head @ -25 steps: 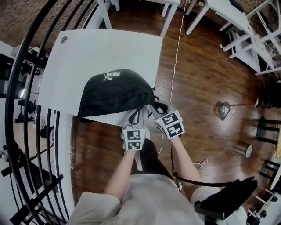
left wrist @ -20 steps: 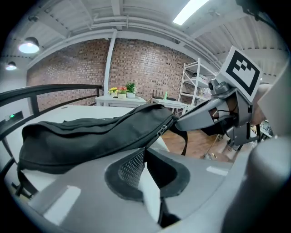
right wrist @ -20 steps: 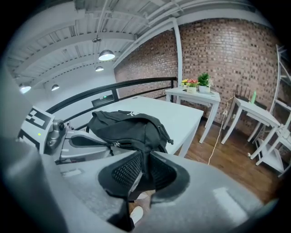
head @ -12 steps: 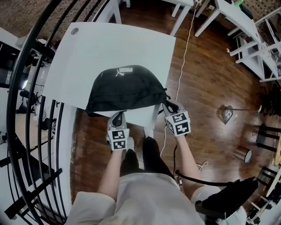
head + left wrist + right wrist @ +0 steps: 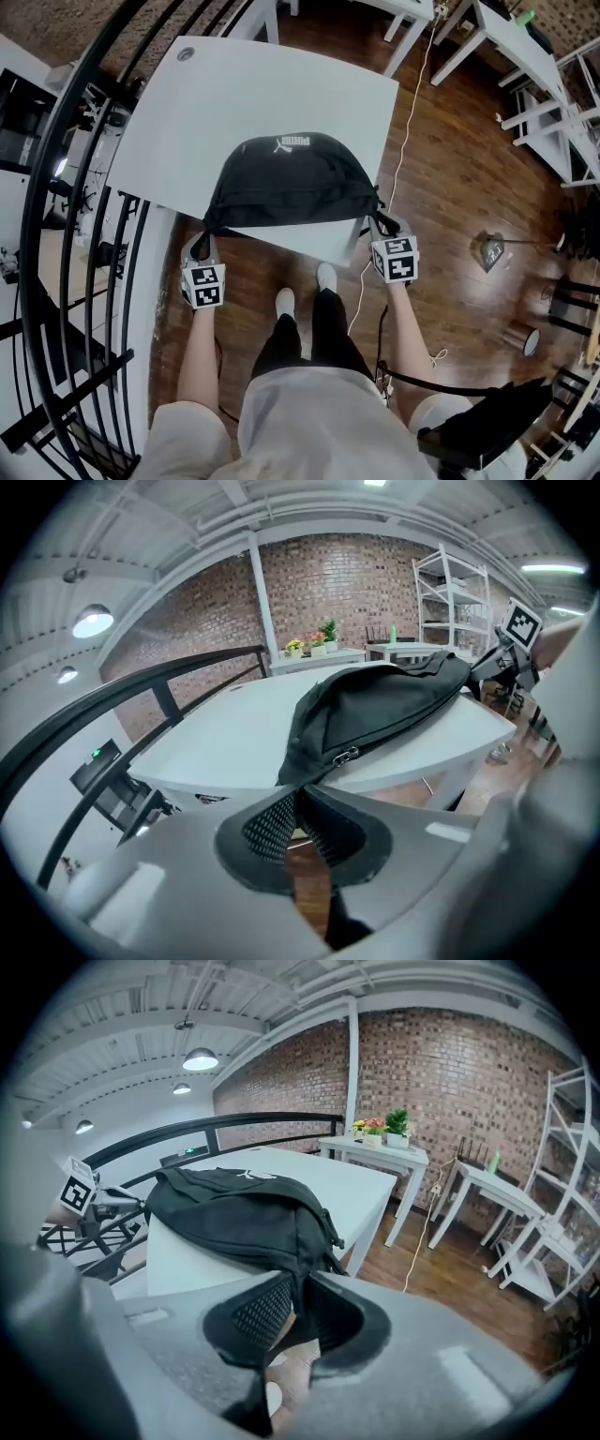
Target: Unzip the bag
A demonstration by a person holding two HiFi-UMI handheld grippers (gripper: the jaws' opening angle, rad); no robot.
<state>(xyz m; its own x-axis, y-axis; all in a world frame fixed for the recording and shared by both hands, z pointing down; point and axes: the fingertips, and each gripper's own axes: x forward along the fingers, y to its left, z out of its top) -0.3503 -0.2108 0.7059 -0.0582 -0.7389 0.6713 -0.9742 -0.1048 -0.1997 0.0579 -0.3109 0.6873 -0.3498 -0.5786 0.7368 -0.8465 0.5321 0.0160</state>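
Bag (image 5: 291,183) on white table (image 5: 187,122), long axis 9-to-3 o'clock | zip pull (image 5: 345,757) near its 9 o'clock end | left gripper (image 5: 201,242) pinching that end's fabric, jaws opening | right gripper (image 5: 381,225) clenched on 3 o'clock end | left lies nearer the pull.

The left gripper (image 5: 201,246) has swept from beside the right gripper (image 5: 382,225), at lower centre of the head view, out to the lower left, reaching the waist bag's (image 5: 291,183) left end. Its jaws are opening with bag fabric between them. The right gripper has edged rightward.
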